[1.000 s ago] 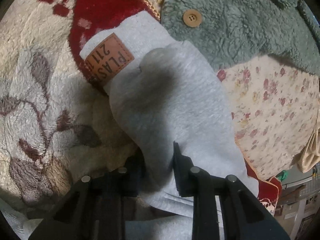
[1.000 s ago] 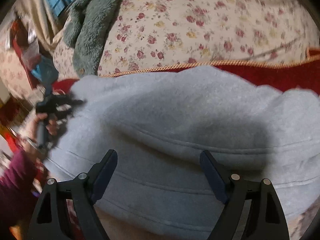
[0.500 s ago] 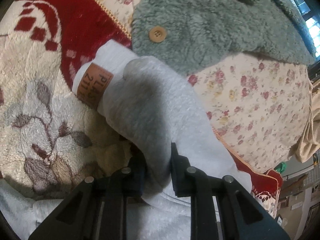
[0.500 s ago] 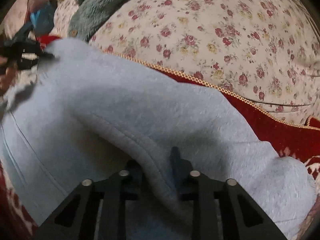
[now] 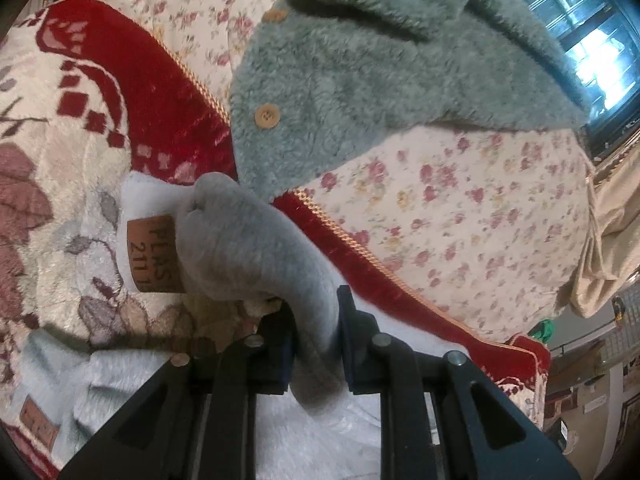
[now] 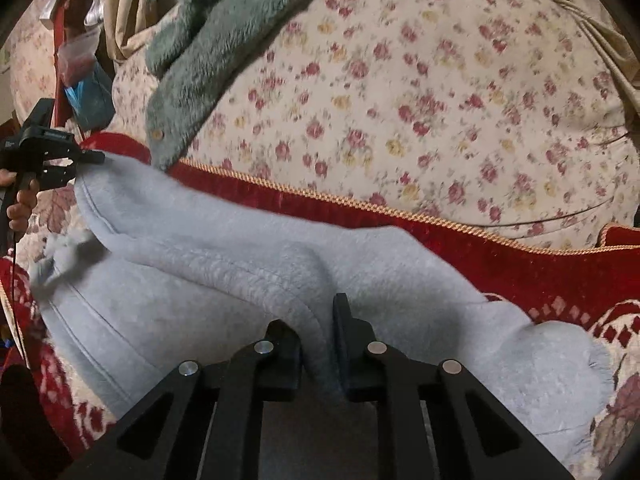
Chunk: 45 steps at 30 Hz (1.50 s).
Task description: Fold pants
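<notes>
The light grey fleece pants (image 6: pixel 224 280) lie across a red and cream patterned blanket (image 6: pixel 560 276). My right gripper (image 6: pixel 316 332) is shut on a raised fold of the pants along their near edge. My left gripper (image 5: pixel 316 320) is shut on the pants (image 5: pixel 256 240) near a brown leather label (image 5: pixel 152 256) and holds that end lifted off the blanket (image 5: pixel 80 152). The left gripper also shows at the far left of the right wrist view (image 6: pixel 86 156), pinching the pants' far end.
A green fleece jacket (image 5: pixel 380 80) with tan buttons lies on a floral quilt (image 5: pixel 460 208) behind the pants; both show in the right wrist view, jacket (image 6: pixel 200 64) and quilt (image 6: pixel 420 100). A window is at the top right of the left wrist view. Room clutter sits at the right edge.
My right gripper went from open over the pants to shut on a fold. My left gripper has lifted its end of the pants, and the cloth has bunched between the two grippers.
</notes>
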Available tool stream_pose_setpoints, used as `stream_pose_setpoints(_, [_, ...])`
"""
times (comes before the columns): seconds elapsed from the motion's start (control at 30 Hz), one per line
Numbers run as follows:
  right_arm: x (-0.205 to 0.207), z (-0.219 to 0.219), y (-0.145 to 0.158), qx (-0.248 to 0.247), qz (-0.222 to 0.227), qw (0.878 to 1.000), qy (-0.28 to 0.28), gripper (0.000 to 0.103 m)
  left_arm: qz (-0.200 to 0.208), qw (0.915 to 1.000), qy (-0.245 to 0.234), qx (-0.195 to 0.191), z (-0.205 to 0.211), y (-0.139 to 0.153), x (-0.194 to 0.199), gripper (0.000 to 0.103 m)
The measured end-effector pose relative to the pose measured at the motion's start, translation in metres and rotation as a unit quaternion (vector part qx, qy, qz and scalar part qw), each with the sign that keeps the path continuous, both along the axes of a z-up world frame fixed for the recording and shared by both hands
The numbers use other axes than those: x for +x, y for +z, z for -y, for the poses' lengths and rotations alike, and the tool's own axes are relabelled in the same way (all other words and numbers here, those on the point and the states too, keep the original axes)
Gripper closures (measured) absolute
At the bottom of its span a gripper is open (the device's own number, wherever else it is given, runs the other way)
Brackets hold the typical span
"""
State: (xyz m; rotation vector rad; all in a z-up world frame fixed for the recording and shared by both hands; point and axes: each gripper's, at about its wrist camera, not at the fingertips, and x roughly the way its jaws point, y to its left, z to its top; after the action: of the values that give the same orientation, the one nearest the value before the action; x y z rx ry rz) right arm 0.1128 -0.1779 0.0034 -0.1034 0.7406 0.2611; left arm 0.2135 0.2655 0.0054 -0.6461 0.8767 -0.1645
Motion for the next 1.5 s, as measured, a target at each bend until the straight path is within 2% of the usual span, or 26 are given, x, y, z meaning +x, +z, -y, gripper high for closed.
stream_pose_setpoints(0.23, [-0.025,0.002,0.016,0.011,0.009,1.0,0.002,0.089,0.018,0.9998,-0.003,0.01,0.0,0.03,-0.03,0.085])
stream_pose_setpoints(0.37, [-0.045,-0.003,0.018,0.008,0.006,1.0,0.016,0.089,0.02,0.9998,-0.003,0.007,-0.011,0.03,-0.057,0.085])
stream_pose_setpoints(0.5, [-0.064,-0.009,0.013,0.008,-0.004,0.999,0.032,0.089,0.008,0.9999,0.003,0.012,-0.022,0.012,-0.088,0.085])
stream_pose_setpoints(0.6, [-0.074,-0.017,-0.002,-0.002,-0.017,0.999,0.044,0.089,-0.019,0.9997,0.013,0.008,-0.033,-0.021,-0.105,0.085])
stream_pose_setpoints(0.7, [-0.08,-0.022,-0.023,-0.009,-0.041,0.998,0.046,0.089,-0.059,0.9976,0.031,-0.018,-0.044,-0.065,-0.12,0.085])
stream_pose_setpoints(0.77, [-0.085,-0.023,-0.032,-0.013,-0.051,0.998,0.047,0.089,-0.068,0.9971,0.034,-0.01,-0.043,-0.078,-0.128,0.085])
stream_pose_setpoints(0.97, [-0.094,-0.022,-0.041,-0.02,-0.064,0.996,0.051,0.089,-0.065,0.9967,0.043,-0.025,-0.046,-0.089,-0.144,0.085])
stream_pose_setpoints(1.1, [-0.095,-0.024,-0.049,-0.025,-0.072,0.996,0.05,0.089,-0.066,0.9966,0.048,-0.009,-0.044,-0.091,-0.145,0.085])
stream_pose_setpoints(1.17, [-0.096,-0.024,-0.052,-0.028,-0.076,0.995,0.054,0.088,-0.062,0.9968,0.048,0.014,-0.039,-0.088,-0.148,0.084])
stream_pose_setpoints(1.27, [-0.094,-0.024,-0.061,-0.031,-0.087,0.994,0.057,0.088,-0.069,0.9955,0.053,0.037,-0.037,-0.09,-0.147,0.08])
stream_pose_setpoints(1.37, [-0.094,-0.027,-0.064,-0.043,-0.084,0.994,0.059,0.085,-0.072,0.9948,0.057,0.043,-0.038,-0.092,-0.147,0.074])
stream_pose_setpoints(1.43, [-0.095,-0.028,-0.062,-0.05,-0.081,0.994,0.061,0.085,-0.07,0.9938,0.063,0.059,-0.038,-0.086,-0.15,0.059])
stream_pose_setpoints(1.5, [-0.096,-0.03,-0.058,-0.063,-0.077,0.993,0.066,0.085,-0.062,0.9937,0.062,0.07,-0.039,-0.078,-0.153,0.054])
